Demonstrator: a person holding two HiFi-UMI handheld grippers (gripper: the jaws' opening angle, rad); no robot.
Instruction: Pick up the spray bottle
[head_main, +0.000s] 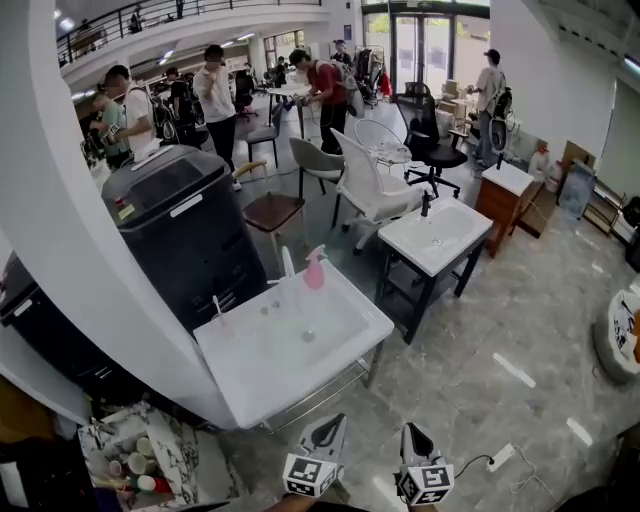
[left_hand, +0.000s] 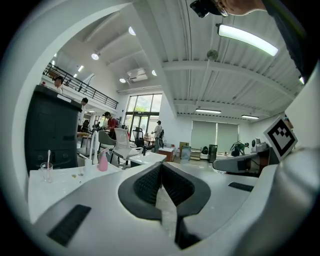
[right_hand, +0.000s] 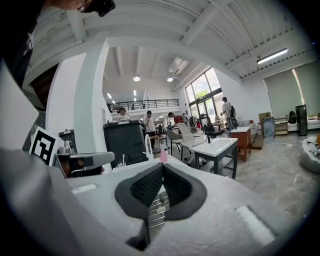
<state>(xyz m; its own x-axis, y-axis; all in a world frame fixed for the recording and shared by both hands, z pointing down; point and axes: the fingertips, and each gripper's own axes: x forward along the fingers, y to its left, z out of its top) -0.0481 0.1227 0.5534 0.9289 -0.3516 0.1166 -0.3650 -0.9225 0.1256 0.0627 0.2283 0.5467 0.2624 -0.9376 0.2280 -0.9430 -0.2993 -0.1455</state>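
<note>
Open grey stone floor (head_main: 520, 330) across right half. White rectangular basin top (head_main: 260, 375) left of centre, near edge just above left gripper (head_main: 328, 425) and right gripper (head_main: 412, 432). Both sets of jaws pressed together, nothing between. Upright at basin's far edge: small pink plastic spray bottle (head_main: 314, 270), beside white tap (head_main: 287, 262).

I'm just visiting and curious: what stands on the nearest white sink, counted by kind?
Pink spray bottle: 1
White faucet: 1
Clear cup with a stick in it: 1
Total: 3
Small specks: too small to tell, not counted.
</note>
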